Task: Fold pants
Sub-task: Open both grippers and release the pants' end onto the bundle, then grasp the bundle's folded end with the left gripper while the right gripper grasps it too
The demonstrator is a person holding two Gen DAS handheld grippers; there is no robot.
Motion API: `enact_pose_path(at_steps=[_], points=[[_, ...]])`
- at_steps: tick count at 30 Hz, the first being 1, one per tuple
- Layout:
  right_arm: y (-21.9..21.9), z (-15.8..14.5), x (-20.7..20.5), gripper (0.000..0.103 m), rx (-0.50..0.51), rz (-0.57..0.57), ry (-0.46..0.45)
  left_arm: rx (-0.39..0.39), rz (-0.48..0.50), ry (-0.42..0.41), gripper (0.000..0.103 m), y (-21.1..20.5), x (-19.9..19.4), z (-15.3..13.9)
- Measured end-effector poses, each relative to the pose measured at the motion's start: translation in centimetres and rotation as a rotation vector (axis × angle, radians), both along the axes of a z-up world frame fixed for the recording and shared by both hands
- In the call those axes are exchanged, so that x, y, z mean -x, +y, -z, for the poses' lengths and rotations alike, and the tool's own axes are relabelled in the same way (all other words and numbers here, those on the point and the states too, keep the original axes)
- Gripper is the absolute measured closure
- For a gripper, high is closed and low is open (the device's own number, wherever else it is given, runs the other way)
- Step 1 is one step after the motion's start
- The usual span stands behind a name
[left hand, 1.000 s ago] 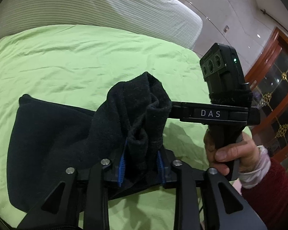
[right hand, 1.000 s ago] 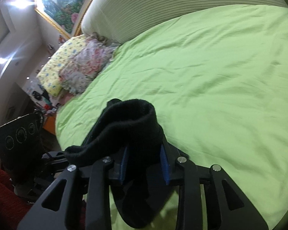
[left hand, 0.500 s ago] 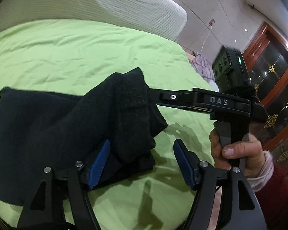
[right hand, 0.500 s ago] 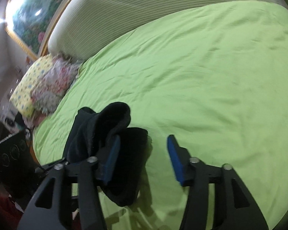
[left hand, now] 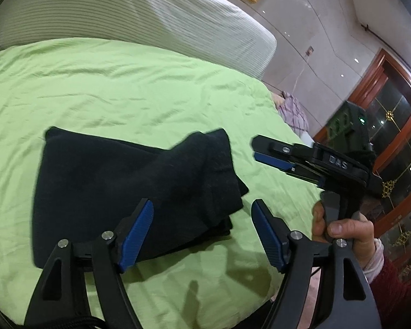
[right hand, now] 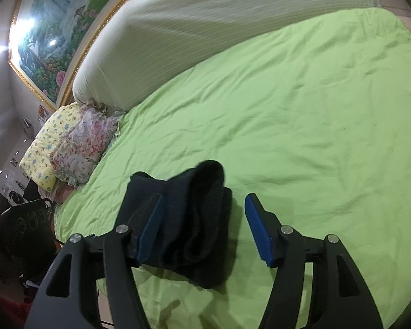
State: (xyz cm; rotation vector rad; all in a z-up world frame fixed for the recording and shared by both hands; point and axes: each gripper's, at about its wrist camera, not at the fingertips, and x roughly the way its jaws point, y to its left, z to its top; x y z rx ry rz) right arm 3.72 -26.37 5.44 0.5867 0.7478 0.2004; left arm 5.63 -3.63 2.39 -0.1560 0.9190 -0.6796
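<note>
Both my left gripper (left hand: 201, 235) and right gripper (right hand: 204, 229) have just spread, releasing the folded pants (left hand: 128, 189) near the bed's (left hand: 150, 90) front edge.

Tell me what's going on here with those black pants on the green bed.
A person holding a gripper in each hand is folding black pants on a green bedsheet. Both the left gripper and the right gripper have just been opening, and no pad presses on the fabric now. The pants lie in a folded bundle on the sheet, with one edge still bunched up. The right hand grips its handle beside the bundle.
</note>
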Motion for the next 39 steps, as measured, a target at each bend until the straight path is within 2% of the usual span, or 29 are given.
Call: enact_pose_path(at_steps=[7, 13, 17, 20, 27, 30, 31, 32, 33, 34, 35, 36, 38, 39], points=[[1.9, -1.6, 1.2, 0.032, 0.075, 0.075, -0.026, -0.019, -0.101, -0.033, 0.024, 3.5, -1.3, -1.4], [3.6, -1.4, 1.3, 0.026, 0.131, 0.088, -0.017, -0.047, -0.16, 0.0, 0.023, 5.4, -3.6, -1.1], [4.5, -0.6, 1.2, 0.026, 0.116, 0.07, 0.006, -0.093, -0.158, 0.015, 0.02, 5.7, -5.4, -0.6], [5.0, 0.1, 1.0, 0.026, 0.12, 0.059, 0.027, -0.131, -0.176, 0.057, 0.02, 5.9, -7.4, 0.6], [5.0, 1.9, 0.3, 0.026, 0.11, 0.069, 0.082, -0.142, -0.184, 0.15, 0.02, 5.9, -10.4, 3.0], [5.4, 3.0, -0.1, 0.026, 0.074, 0.069, 0.096, -0.147, -0.204, 0.148, 0.02, 5.7, -10.4, 4.1], [5.5, 3.4, -0.3, 0.03, 0.062, 0.062, 0.104, -0.151, -0.205, 0.146, 0.021, 5.4, -10.4, 4.1], [5.6, 3.8, -0.4, 0.053, 0.049, 0.057, 0.106, -0.161, -0.202, 0.137, 0.024, 5.2, -10.3, 4.2], [5.6, 4.1, -0.6, 0.064, 0.039, 0.061, 0.118, -0.186, -0.202, 0.116, 0.028, 4.9, -10.2, 4.2], [5.5, 4.1, -0.5, 0.066, 0.039, 0.07, 0.116, -0.224, -0.199, 0.1, 0.046, 4.7, -10.1, 4.3], [5.6, 3.8, -0.5, 0.075, 0.041, 0.066, 0.107, -0.265, -0.197, 0.092, 0.063, 4.6, -10.1, 4.5], [5.6, 3.5, -0.5, 0.079, 0.036, 0.054, 0.093, -0.28, -0.196, 0.092, 0.069, 4.7, -10.2, 4.5], [5.5, 2.6, -0.2, 0.082, 0.015, 0.037, 0.072, -0.24, -0.186, 0.103, 0.089, 5.6, -10.3, 4.1], [5.5, 2.3, 0.0, 0.083, 0.0, 0.032, 0.062, -0.217, -0.18, 0.105, 0.09, 6.0, -10.3, 3.8]])
